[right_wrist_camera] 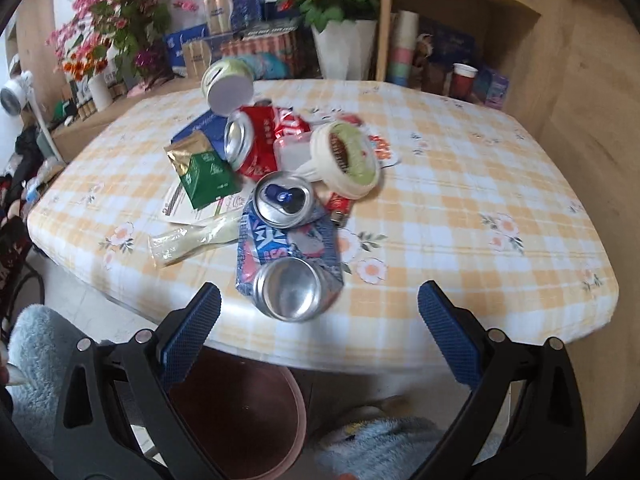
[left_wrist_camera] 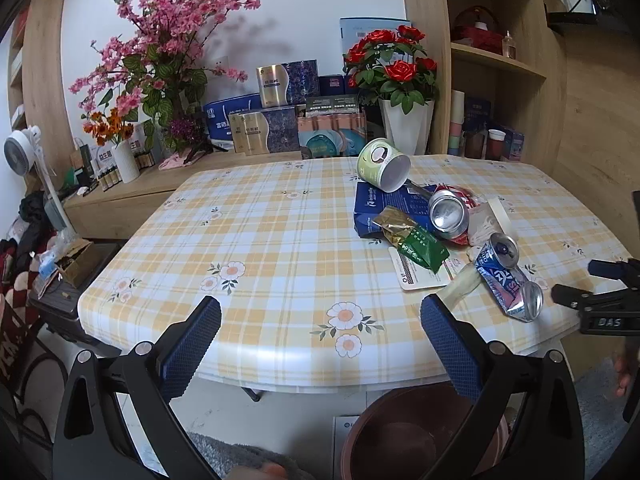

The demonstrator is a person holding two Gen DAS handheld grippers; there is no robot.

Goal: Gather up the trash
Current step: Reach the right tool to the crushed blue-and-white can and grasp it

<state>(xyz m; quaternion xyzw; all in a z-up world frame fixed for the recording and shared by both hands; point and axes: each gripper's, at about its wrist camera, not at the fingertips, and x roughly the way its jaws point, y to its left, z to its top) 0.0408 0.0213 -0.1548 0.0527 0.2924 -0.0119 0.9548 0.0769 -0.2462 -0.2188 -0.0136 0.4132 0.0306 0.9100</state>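
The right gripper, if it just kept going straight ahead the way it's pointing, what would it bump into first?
Most likely the crushed blue can, lying near the table edge between the open right gripper fingers' line. Depth is hard to judge.

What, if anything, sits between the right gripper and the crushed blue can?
Nothing visible. The right gripper is open at the table's near edge, and the blue can lies just ahead of its fingers, closest of the pile. The bin stands below that edge, its mouth uncovered.
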